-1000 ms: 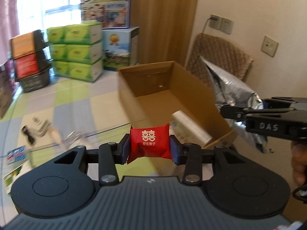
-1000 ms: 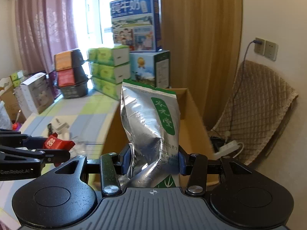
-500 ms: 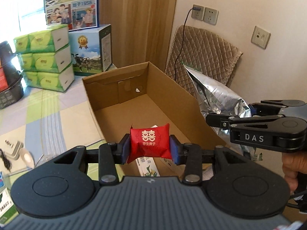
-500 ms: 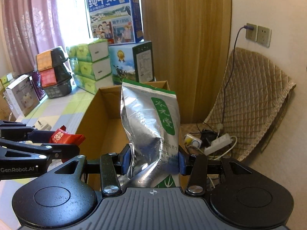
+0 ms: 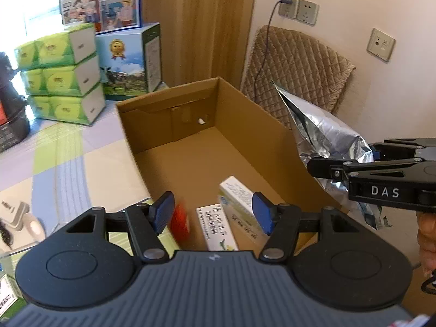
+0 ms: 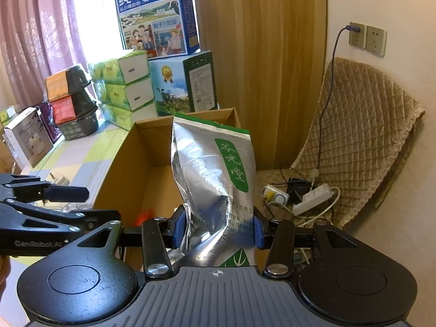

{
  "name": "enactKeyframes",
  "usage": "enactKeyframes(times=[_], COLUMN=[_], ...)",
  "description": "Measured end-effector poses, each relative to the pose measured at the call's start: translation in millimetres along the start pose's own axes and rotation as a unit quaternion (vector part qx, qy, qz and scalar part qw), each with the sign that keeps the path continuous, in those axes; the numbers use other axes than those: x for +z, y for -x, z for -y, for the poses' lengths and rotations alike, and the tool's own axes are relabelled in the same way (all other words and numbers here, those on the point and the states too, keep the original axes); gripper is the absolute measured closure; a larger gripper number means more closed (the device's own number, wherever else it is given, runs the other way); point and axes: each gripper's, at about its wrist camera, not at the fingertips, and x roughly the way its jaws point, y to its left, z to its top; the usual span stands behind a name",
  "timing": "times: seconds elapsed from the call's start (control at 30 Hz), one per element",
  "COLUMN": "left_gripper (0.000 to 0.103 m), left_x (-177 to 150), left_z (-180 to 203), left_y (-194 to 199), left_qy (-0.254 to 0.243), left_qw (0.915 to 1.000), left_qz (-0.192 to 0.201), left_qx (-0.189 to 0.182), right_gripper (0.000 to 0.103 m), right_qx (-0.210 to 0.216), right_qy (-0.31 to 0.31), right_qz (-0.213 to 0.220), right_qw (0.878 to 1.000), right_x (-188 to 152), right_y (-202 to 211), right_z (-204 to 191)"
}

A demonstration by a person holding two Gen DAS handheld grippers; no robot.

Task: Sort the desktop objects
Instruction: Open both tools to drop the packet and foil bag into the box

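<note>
My left gripper (image 5: 214,212) hangs open over the near end of the open cardboard box (image 5: 245,114). A blurred red candy packet (image 5: 180,224) is loose in the air just below its left finger, inside the box; the right wrist view shows the red packet (image 6: 144,215) as an orange-red smear. Two white-and-green cartons (image 5: 234,193) lie on the box floor. My right gripper (image 6: 216,227) is shut on a silver foil tea bag (image 6: 215,174) with a green label, held upright beside the box's right wall. The left wrist view shows that foil bag (image 5: 324,136) at right.
Green tissue packs (image 5: 62,73) and milk cartons (image 5: 128,62) are stacked behind the box on the checked tablecloth (image 5: 62,163). A white plug (image 5: 20,215) lies at left. A quilted chair (image 6: 362,141) and a power strip (image 6: 310,199) are right of the box.
My left gripper has opened and let go of the red packet, which is dropping into the box. The right gripper keeps hold of the foil bag and has shifted slightly nearer the box.
</note>
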Motion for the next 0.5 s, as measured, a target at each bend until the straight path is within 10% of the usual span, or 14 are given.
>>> enactKeyframes(times=[0.5], left_gripper=[0.036], left_x=[-21.8], left_z=[-41.6], left_y=[41.7], left_qy=[0.045], left_qw=[0.9985], left_qz=[0.019], left_qx=[0.026], right_gripper=[0.042], right_qx=[0.004], right_qy=[0.024], right_qz=[0.031], right_qw=[0.999], right_x=[19.3], right_y=[-9.0], right_z=[-22.8])
